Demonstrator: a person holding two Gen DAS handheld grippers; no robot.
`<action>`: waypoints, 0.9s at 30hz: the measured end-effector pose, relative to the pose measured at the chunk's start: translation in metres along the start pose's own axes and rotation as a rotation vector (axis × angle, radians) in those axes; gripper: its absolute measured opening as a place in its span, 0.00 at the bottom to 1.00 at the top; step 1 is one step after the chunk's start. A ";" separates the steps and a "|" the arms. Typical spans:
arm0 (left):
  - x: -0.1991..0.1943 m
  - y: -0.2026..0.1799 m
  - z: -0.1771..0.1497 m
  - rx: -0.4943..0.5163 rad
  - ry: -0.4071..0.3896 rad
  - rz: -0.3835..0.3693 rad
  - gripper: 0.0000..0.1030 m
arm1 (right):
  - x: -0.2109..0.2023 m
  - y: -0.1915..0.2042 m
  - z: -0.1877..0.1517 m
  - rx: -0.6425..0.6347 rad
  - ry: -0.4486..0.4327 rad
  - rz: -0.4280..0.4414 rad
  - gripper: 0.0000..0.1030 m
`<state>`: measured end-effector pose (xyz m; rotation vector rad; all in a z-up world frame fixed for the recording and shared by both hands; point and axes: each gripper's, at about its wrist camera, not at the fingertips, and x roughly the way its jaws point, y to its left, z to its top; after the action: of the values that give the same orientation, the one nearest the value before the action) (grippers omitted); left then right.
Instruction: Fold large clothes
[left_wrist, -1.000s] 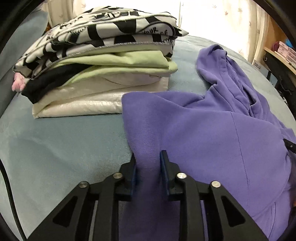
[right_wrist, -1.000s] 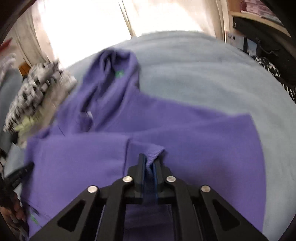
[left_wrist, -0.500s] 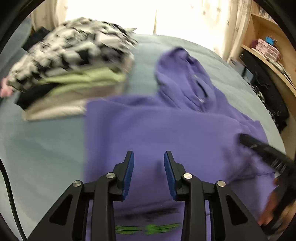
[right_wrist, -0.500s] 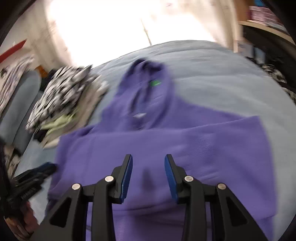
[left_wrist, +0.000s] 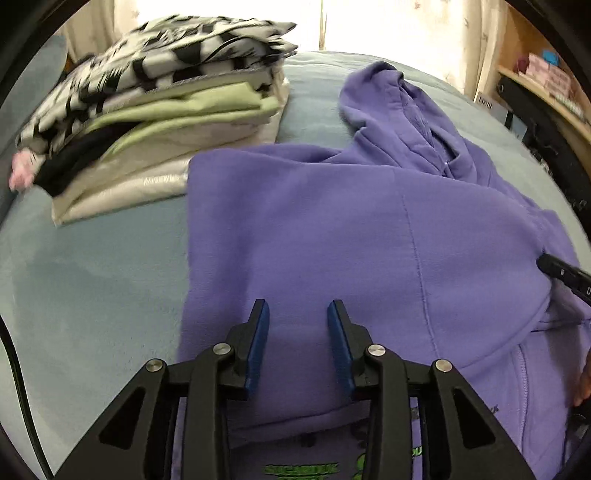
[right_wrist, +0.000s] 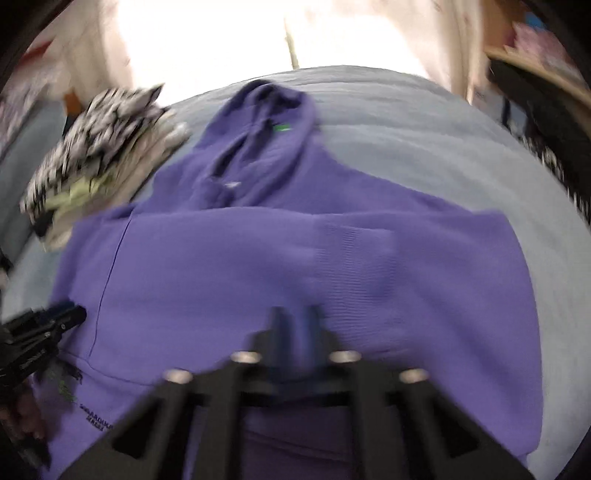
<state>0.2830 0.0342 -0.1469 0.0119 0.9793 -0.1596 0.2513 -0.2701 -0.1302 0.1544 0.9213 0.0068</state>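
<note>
Motion blur smears the right gripper (right_wrist: 295, 325) and the stacked clothes (right_wrist: 99, 155); hoodie's (right_wrist: 295, 266) hem cut off.

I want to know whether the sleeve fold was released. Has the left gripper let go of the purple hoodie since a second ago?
Yes. The left gripper was clamped on a fold of the purple hoodie; now it is open above the flat cloth, with the clothes stack farther off.

Two close wrist views angled down past black fingers, sharing purple hoodie (left_wrist: 332, 229) and folded pile (right_wrist: 99, 162) upper left.
</note>
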 end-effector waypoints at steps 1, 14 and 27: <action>-0.001 0.004 -0.001 -0.012 0.002 -0.007 0.31 | -0.003 -0.005 0.000 0.013 -0.003 0.000 0.00; 0.004 -0.003 0.005 -0.007 0.019 0.025 0.31 | -0.013 0.001 -0.011 0.026 0.001 -0.065 0.35; -0.021 0.004 -0.002 -0.052 0.041 0.026 0.31 | -0.033 0.017 -0.018 -0.012 0.012 -0.076 0.35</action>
<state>0.2700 0.0413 -0.1308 -0.0198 1.0234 -0.1100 0.2184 -0.2532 -0.1122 0.1080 0.9385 -0.0566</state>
